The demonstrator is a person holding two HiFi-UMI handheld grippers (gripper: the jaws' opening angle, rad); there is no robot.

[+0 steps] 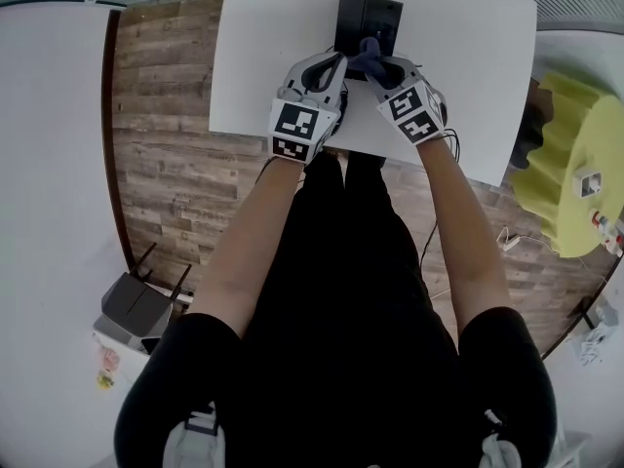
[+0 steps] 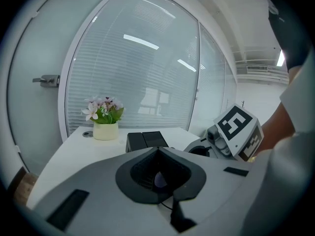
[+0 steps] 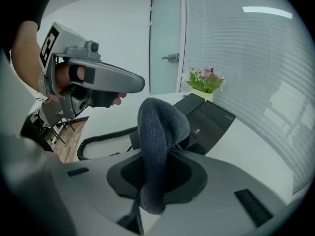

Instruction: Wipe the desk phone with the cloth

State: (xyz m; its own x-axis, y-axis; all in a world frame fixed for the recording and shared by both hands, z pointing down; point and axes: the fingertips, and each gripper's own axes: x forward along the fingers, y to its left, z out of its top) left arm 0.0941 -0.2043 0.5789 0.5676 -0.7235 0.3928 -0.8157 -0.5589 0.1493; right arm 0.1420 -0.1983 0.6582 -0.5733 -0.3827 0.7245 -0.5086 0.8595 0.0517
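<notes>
There is one desk phone (image 1: 369, 19), black, at the far middle of a white table (image 1: 253, 57). One grey-blue cloth (image 3: 158, 132) is pinched between the closed jaws of the right gripper (image 1: 386, 66), a fold standing up just before the phone's near edge; whether it touches cannot be told. The left gripper (image 1: 334, 64), the second of two, hovers just beside it, jaws together on nothing. One coiled cord (image 3: 103, 140) lies on the table by the phone. One pot of flowers (image 2: 105, 119) stands beyond. A yellow-green round table (image 1: 570, 154) stands off to the right.
</notes>
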